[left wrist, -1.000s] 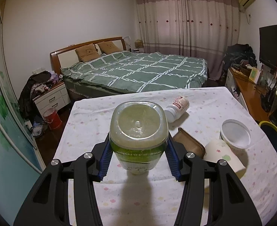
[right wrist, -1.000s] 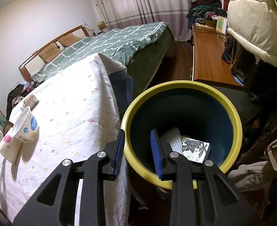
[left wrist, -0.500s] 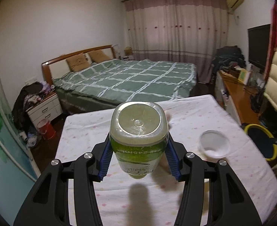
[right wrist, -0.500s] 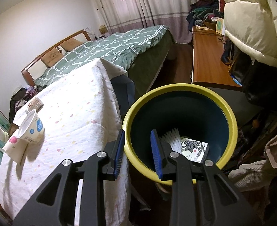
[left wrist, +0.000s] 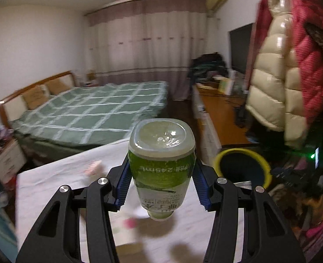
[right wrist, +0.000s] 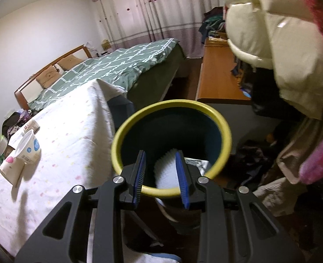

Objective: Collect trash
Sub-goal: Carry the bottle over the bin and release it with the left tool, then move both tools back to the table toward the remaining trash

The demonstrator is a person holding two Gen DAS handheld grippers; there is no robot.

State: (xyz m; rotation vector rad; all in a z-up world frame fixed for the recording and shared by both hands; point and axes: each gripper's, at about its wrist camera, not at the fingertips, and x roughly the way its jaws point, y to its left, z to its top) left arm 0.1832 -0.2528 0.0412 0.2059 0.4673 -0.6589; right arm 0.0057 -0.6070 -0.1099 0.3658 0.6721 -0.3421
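A clear plastic bottle with a green label sits between the blue pads of my left gripper, base toward the camera and neck hanging down over the white dotted tablecloth. That gripper is shut on it. The yellow-rimmed dark bin stands off the table's right edge. My right gripper hovers over the bin's near rim, jaws apart with nothing held. Inside the bin lie a white ridged piece and a patterned packet.
On the table's left part lie a white yoghurt cup, a paper cup and a small bottle. Puffy jackets hang close on the right above floor clutter. A wooden desk and a green bed lie beyond.
My left gripper has swung right and up with the bottle, bringing the bin and jackets into its view. The right gripper has shifted so the bin now sits centred under its fingers.
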